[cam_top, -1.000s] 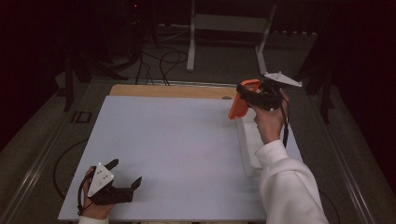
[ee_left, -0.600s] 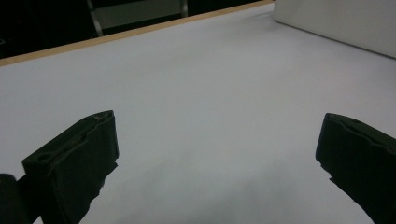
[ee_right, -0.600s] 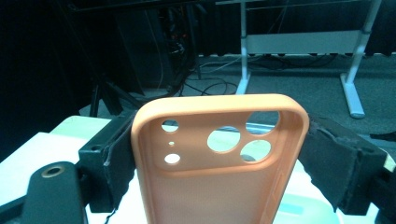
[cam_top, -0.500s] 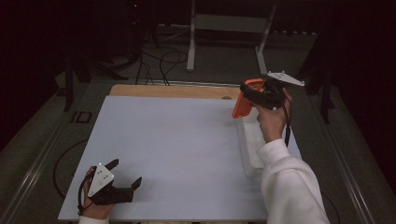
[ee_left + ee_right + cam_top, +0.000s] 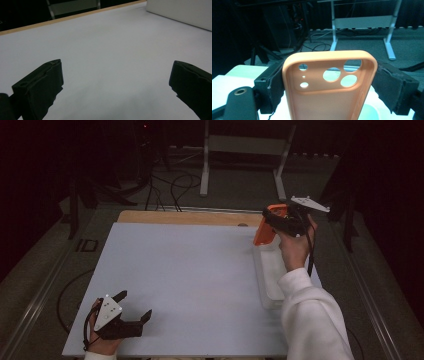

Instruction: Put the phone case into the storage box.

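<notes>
1. Gripping an orange soft-plastic phone case (image 5: 329,85) by its two long edges, the right hand-held gripper (image 5: 280,222) holds it raised at the upper right of the high view; camera cut-outs face the gripper's camera.
2. Shallow white rectangular tray (image 5: 270,280): right side of the frame, on the pale grey tabletop (image 5: 190,275), directly below the case.
3. Left hand-held gripper (image 5: 131,307): lower left, jaws wide apart, nothing between them, resting on the tabletop.
</notes>
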`<state>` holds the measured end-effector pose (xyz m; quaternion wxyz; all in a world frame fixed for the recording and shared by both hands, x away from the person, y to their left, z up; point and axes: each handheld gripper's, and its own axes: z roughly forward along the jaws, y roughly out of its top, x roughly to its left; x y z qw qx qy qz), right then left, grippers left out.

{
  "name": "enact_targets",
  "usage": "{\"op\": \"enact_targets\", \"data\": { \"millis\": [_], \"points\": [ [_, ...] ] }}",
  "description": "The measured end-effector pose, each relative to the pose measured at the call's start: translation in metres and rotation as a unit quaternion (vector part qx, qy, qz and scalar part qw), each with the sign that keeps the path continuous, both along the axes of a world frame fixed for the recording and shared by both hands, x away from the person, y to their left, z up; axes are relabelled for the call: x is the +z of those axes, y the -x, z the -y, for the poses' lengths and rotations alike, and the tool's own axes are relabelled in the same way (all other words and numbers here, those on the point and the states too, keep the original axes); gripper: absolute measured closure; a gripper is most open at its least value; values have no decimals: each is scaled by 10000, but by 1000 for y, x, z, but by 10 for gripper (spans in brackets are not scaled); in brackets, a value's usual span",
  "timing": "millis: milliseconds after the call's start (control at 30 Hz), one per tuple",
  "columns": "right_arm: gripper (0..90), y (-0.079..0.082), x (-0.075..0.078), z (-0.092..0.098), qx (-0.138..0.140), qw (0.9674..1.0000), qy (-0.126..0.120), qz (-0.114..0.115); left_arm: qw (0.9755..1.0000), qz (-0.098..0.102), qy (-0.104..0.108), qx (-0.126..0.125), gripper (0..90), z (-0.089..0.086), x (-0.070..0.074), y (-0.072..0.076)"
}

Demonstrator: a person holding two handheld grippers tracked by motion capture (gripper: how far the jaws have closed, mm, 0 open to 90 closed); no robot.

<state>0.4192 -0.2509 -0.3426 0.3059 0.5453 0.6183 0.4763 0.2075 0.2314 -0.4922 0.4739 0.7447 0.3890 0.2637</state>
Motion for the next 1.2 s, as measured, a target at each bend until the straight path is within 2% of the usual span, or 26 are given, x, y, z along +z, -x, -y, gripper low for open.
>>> {"op": "enact_targets", "data": {
  "millis": [133,367,400,567,867,1200],
  "points": [
    [170,-1,0,4,-86,10000,-2,-2,10000,4,6,-1,0,0,0,0],
    [171,-4,-3,8,-255,9996,135,9,10000,3,7,-1,0,1,0,0],
    [171,-5,-4,8,-295,9993,228,10,10000,-4,3,-3,0,1,0,0],
    [170,-8,-7,10,-398,9988,273,-8,10000,7,20,18,0,0,0,1],
    [171,-12,-13,16,-605,9979,227,-65,10000,21,54,52,0,-1,1,1],
    [171,-16,-15,17,-710,9972,244,-72,10000,18,75,54,0,-1,1,1]
  ]
}}
